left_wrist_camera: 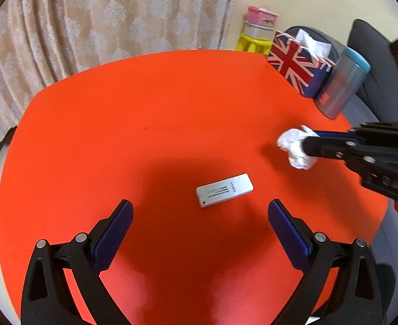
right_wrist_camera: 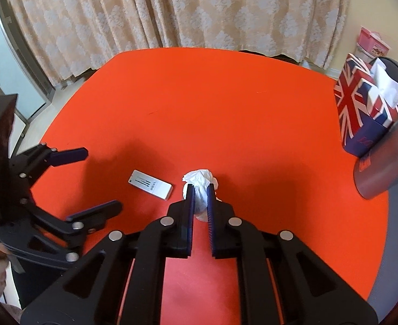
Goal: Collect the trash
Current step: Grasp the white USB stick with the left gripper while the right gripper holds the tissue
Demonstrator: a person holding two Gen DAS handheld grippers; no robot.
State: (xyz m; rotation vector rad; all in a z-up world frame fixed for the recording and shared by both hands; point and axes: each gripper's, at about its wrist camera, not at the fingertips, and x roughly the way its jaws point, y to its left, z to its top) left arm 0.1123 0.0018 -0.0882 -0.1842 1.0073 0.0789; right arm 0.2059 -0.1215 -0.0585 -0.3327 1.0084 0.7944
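Tissue gripped, not yet binned.
Right claw (right_wrist_camera: 199,193) clamped on crumpled white tissue wad (right_wrist_camera: 199,180), mid red bench (left_wrist_camera: 144,108) toward its right edge; grey cylindrical bin with blue rim (left_wrist_camera: 342,84) sits at the far-right edge beside the Union Jack tissue box (left_wrist_camera: 293,65). Left claw (left_wrist_camera: 200,211) spread apart, empty, over the small white rectangular device (left_wrist_camera: 224,190). Drop-off left, probably.
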